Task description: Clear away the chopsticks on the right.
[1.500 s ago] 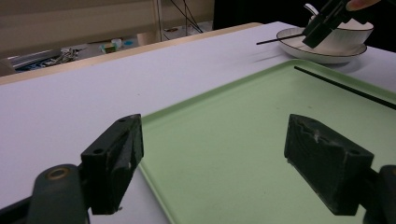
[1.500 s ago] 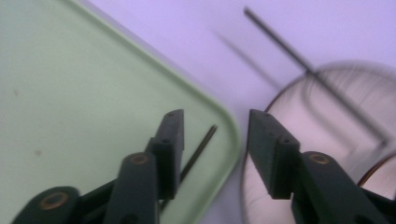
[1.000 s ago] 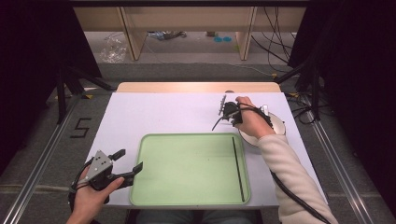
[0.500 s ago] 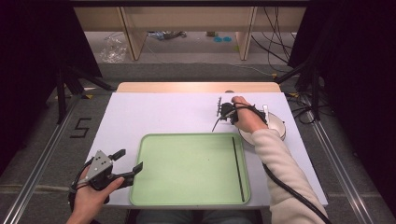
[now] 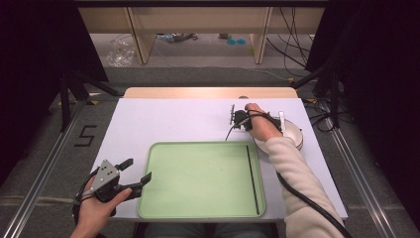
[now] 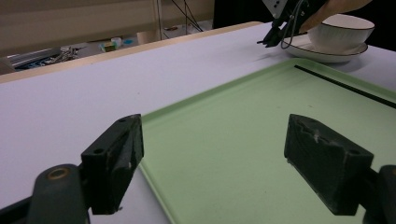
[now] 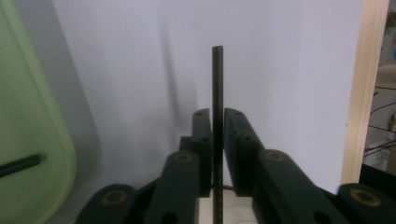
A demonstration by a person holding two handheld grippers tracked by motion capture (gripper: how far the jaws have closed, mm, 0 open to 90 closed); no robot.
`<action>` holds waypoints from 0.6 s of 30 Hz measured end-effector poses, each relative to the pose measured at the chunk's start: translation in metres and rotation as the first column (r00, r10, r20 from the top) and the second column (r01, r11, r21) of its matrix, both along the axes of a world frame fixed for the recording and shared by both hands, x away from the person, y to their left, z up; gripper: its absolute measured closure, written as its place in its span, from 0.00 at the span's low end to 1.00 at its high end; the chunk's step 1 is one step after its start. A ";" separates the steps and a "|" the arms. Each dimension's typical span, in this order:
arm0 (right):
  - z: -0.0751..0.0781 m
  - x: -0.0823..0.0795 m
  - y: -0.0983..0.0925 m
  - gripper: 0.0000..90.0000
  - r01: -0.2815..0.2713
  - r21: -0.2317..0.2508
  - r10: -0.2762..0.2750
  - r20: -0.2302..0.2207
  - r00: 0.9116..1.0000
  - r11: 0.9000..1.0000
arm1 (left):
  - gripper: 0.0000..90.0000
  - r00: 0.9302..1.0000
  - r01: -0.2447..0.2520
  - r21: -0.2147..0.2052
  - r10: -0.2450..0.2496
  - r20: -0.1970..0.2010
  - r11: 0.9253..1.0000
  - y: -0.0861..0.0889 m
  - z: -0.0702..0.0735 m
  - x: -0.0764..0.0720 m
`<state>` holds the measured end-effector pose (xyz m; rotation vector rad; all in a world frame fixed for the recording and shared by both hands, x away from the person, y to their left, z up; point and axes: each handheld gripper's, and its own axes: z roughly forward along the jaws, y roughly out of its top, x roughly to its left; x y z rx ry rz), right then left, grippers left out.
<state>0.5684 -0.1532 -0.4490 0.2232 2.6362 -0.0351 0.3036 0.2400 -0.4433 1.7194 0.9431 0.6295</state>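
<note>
Right gripper point(image 7: 214, 140) clamps thin black stick point(image 7: 217, 93), long axis vertical; green tray point(image 5: 198, 208) lies near-left, second stick point(image 5: 252, 178) there. Left gripper point(image 6: 215, 163) wide open, empty, near-left.

Table point(image 5: 163, 124) brightly lit, surroundings dark; near fingers point(image 6: 114, 163) softly blurred.

The left hand point(image 5: 96, 208) comes in low at the near left, holding the left claw point(image 5: 137, 171) with its jaws spread wide and angled toward the right. The right forearm point(image 5: 297, 183), in a pale sleeve, reaches forward on the far right; the right hand point(image 5: 260, 124) turns the right claw point(image 7: 217, 123) leftward, its jaws pressed together on a thin dark stick point(image 7: 217, 93).
</note>
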 end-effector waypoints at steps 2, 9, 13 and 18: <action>0.001 -0.001 0.000 0.97 0.004 -0.002 -0.004 0.006 1.000 1.000 | 0.22 1.000 0.000 -0.001 0.000 -0.001 1.000 0.000 0.000 0.000; 0.011 -0.005 0.001 0.98 -0.038 -0.003 0.038 0.055 0.998 0.999 | 0.22 1.000 0.000 0.001 0.000 0.001 1.000 0.000 0.000 0.000; 0.024 -0.009 0.005 0.98 -0.061 -0.002 0.061 0.098 0.993 0.998 | 0.22 1.000 -0.001 0.001 0.001 0.002 1.000 0.000 0.000 0.000; 0.038 -0.015 0.008 0.98 -0.074 0.034 0.068 0.135 0.988 0.997 | 0.22 1.000 0.000 0.003 0.000 0.002 1.000 0.000 0.000 0.000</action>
